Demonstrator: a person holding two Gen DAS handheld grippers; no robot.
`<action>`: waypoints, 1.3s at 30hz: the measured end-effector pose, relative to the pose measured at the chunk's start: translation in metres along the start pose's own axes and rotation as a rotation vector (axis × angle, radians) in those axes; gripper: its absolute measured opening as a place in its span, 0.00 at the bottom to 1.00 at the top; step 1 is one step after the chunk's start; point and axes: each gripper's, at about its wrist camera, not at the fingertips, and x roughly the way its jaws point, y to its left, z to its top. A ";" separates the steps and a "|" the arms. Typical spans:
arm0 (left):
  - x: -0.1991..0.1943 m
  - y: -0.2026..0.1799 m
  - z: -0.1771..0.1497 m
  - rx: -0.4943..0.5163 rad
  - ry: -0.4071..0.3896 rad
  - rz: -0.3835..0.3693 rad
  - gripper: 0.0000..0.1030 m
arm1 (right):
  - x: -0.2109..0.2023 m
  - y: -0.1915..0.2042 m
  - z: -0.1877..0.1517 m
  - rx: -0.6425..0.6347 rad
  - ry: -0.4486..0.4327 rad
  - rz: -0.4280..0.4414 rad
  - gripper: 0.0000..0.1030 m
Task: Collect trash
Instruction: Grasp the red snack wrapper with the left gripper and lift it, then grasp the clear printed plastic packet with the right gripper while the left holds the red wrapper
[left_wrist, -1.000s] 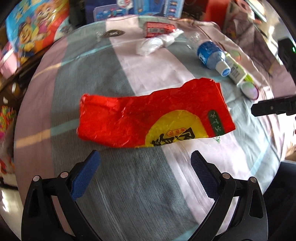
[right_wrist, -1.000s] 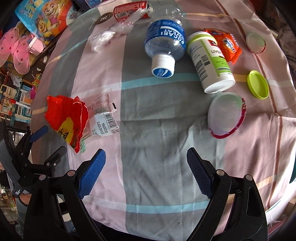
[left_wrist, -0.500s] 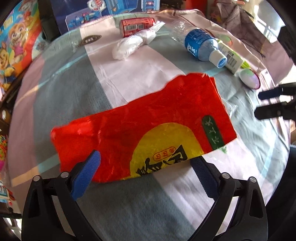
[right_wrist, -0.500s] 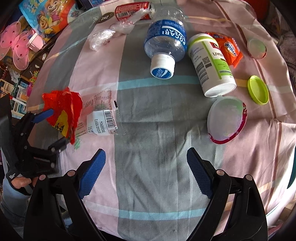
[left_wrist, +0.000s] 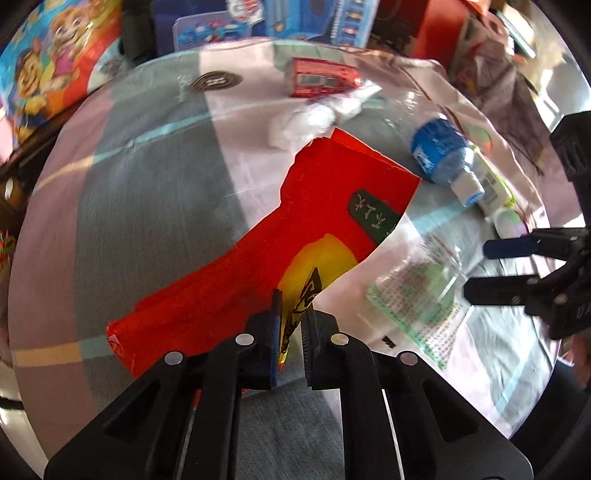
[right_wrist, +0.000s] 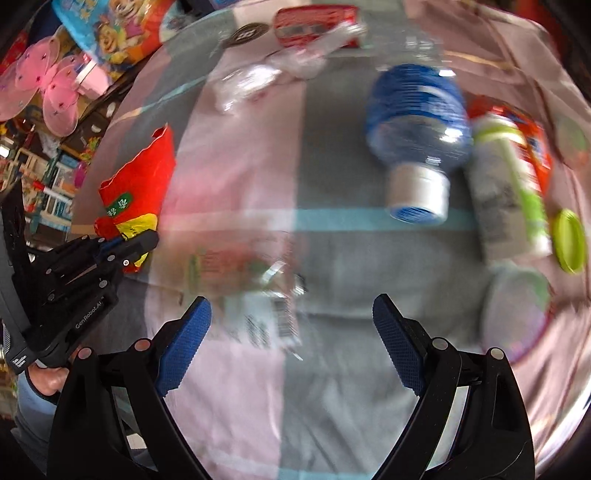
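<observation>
You are working over a cloth (left_wrist: 155, 206) of pink and grey blocks with pale blue stripes, toys and cartoon packaging crowding the room at ten to twelve o'clock. Your left gripper (left_wrist: 291, 328) is closed tight on the near edge of the red wrapper (left_wrist: 332, 206), crinkled foil with a yellow disc and green tag, rising toward one o'clock. Your right gripper (right_wrist: 291, 328) is spread wide, holding nothing, above a clear printed wrapper (right_wrist: 251, 288).

A: The print on the clear plastic wrapper (right_wrist: 255, 295)?
B: Smeared by motion blur, unreadable.
A: And the bottle (right_wrist: 413, 125) label?
B: Blurred as well. The red wrapper (left_wrist: 258, 254) covers part of the white crumpled bag (left_wrist: 303, 122).
</observation>
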 end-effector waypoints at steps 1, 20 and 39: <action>0.000 0.002 0.000 -0.008 0.003 0.000 0.10 | 0.004 0.002 0.002 -0.003 0.007 0.004 0.83; -0.019 -0.021 0.009 -0.083 -0.025 0.026 0.10 | -0.031 -0.026 -0.023 0.006 -0.123 0.044 0.41; -0.053 -0.139 0.054 0.030 -0.132 -0.068 0.03 | -0.114 -0.151 -0.059 0.253 -0.317 -0.004 0.39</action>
